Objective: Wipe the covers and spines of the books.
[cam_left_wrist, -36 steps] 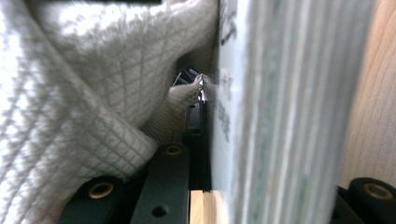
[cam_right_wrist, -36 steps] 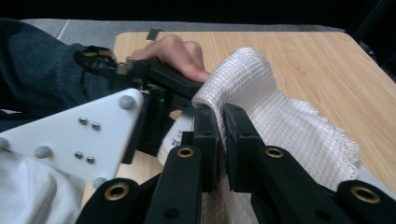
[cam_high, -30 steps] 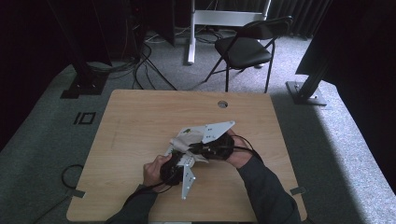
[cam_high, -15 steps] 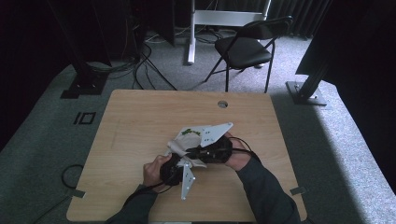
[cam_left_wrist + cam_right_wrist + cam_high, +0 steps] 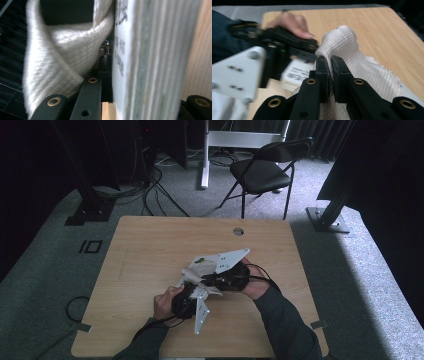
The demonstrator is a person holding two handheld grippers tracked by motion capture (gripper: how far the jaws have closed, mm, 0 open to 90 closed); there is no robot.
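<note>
Surface (image 5: 150, 250): it carries your work near its middle, toward your side.
Cloth (image 5: 197, 270): it lies on the surface between your two tongs.
Left tongs (image 5: 192, 292): they sit nearer you, left of the cloth, touching it.
Right tongs (image 5: 212, 279): they come in from the right, jaws pressed onto a fold of the cloth (image 5: 352, 50).
Packet (image 5: 295, 75): it stands just beside the cloth, between your left tongs' jaws.
Chair (image 5: 265, 172): on the floor behind the surface, well apart.
</note>
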